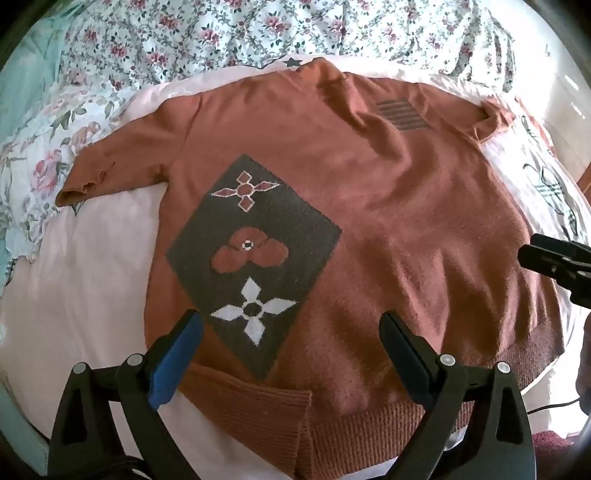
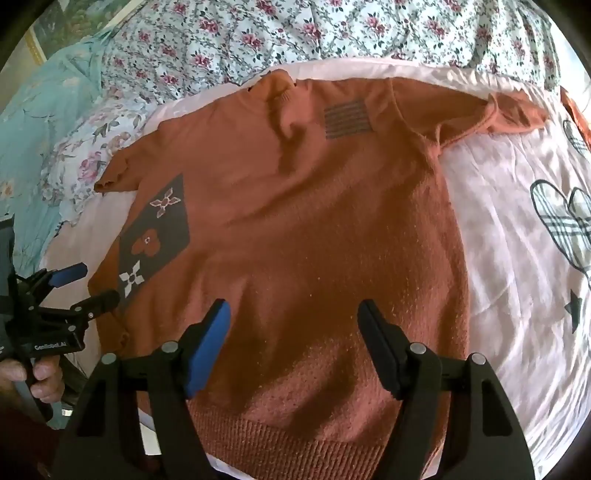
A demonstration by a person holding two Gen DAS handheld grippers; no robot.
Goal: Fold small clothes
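Since the rust-orange knitted short-sleeve sweater (image 1: pixel 369 206) lies spread face-up on the pale pink bed sheet (image 1: pixel 74 295), nothing folded yet, main risk is a shallow pinch: the loose, fuzzy knit could stretch or slip, and the thick ribbed hem (image 1: pixel 369 424), already doubled over at its left corner, may bunch. Left gripper (image 1: pixel 291 328) and right gripper (image 2: pixel 293 314) hover over the hem end, fingers wide apart, holding nothing. Grey diamond patch with flower motifs (image 1: pixel 255 254) is flat-knit in; floral quilt (image 1: pixel 221 33) sits behind.

Rust-orange sweater (image 1: pixel 388 206), grey flowered diamond patch (image 1: pixel 251 258), pink sheet (image 1: pixel 74 295), floral quilt (image 2: pixel 332 33)
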